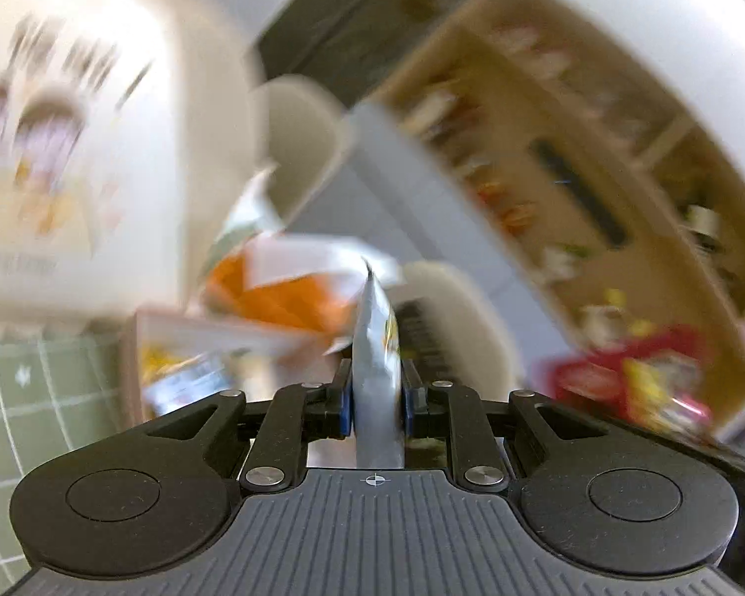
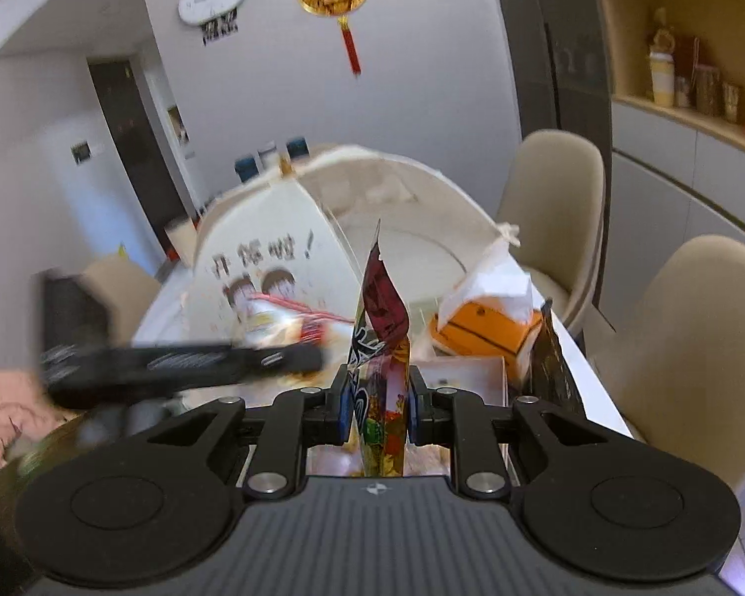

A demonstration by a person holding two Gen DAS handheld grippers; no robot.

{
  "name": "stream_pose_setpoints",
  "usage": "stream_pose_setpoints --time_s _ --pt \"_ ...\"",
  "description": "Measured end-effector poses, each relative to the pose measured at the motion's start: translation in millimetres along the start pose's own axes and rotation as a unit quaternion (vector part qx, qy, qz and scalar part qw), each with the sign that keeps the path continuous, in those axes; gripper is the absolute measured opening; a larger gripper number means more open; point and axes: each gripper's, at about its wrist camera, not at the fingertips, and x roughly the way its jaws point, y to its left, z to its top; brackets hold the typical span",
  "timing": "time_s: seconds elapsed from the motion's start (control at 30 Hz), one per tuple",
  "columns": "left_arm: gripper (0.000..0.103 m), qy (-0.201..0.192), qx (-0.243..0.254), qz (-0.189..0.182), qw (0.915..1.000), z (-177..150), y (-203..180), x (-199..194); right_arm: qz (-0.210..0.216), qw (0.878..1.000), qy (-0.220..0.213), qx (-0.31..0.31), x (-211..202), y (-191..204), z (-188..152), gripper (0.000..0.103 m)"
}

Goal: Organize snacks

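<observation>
While each gripper's jaws pinched a packet above the bench [image 2: 596, 387], the left gripper [image 1: 376, 400] on a silver sachet [image 1: 375, 347] and the right gripper [image 2: 378, 409] on a red-printed sachet [image 2: 380, 328], thin edge grips risked the foil slipping free mid-carry.

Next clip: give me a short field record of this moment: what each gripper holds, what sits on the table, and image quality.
left gripper: shut on a silvery-grey foil snack packet, held edge-on
right gripper: shut on a dark red and multicoloured snack packet, upright
table: white, carries an orange basketball-shaped tissue holder, a shallow pale tray and a white domed food cover with cartoon print
surroundings: beige chairs behind the table
image quality: left wrist view heavily motion-blurred; right wrist view mostly sharp
</observation>
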Motion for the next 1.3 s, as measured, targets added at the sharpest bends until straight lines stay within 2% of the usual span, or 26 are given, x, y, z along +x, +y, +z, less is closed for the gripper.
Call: stream_pose_setpoints --time_s 0.1,0.27,0.33,0.43,0.47,0.57,0.7,0.73,0.83,0.87,0.93,1.03,1.1,1.17,1.3 --pt "0.022 -0.004 -0.022 0.059 0.9980 -7 29 24 -0.011 1.000 0.026 0.004 18 -14 -3 0.020" --pt "0.022 -0.056 -0.052 0.091 0.9929 -26 50 -9 -0.021 0.998 0.059 0.016 61 -34 -7 0.020" --pt "0.022 -0.074 -0.045 0.113 0.9899 -32 46 -27 0.008 0.996 0.069 0.047 87 -39 -5 0.020" --pt "0.022 -0.085 -0.034 0.136 0.9865 -42 42 -52 0.092 0.986 0.054 0.126 123 -44 -2 0.020" --pt "0.022 -0.085 -0.027 0.143 0.9857 -48 38 -61 0.092 0.985 0.046 0.137 132 -44 -3 0.022" --pt "0.022 -0.074 0.007 0.176 0.9816 -67 26 -77 0.004 0.994 0.045 0.103 147 -33 -17 0.029" --pt "0.022 -0.039 0.065 0.229 0.9705 -102 17 -81 -0.015 0.997 0.030 0.064 118 -23 -53 0.030" --pt "0.022 -0.031 0.080 0.242 0.9666 -112 16 -81 -0.025 0.998 0.021 0.049 104 -18 -67 0.034" --pt "0.022 -0.005 0.125 0.272 0.9540 -148 15 -82 -0.048 0.999 0.018 0.008 82 -5 -108 0.062" --pt "0.022 -0.002 0.132 0.277 0.9517 -157 15 -83 -0.056 0.998 0.023 -0.008 78 0 -122 0.064" --pt "0.022 -0.003 0.141 0.286 0.9478 -177 16 -86 -0.069 0.996 0.040 -0.036 75 10 -150 0.064" --pt "0.022 -0.008 0.146 0.297 0.9437 -198 21 -84 -0.065 0.995 0.074 -0.029 87 20 -184 0.066" --pt "0.022 -0.015 0.166 0.302 0.9387 -208 21 -81 -0.074 0.993 0.090 -0.037 99 29 -200 0.066" --pt "0.022 -0.020 0.185 0.305 0.9338 -214 22 -77 -0.089 0.990 0.094 -0.049 110 36 -211 0.066" --pt "0.023 -0.016 0.202 0.296 0.9333 -218 27 -62 -0.103 0.989 0.087 -0.053 125 43 -218 0.070"
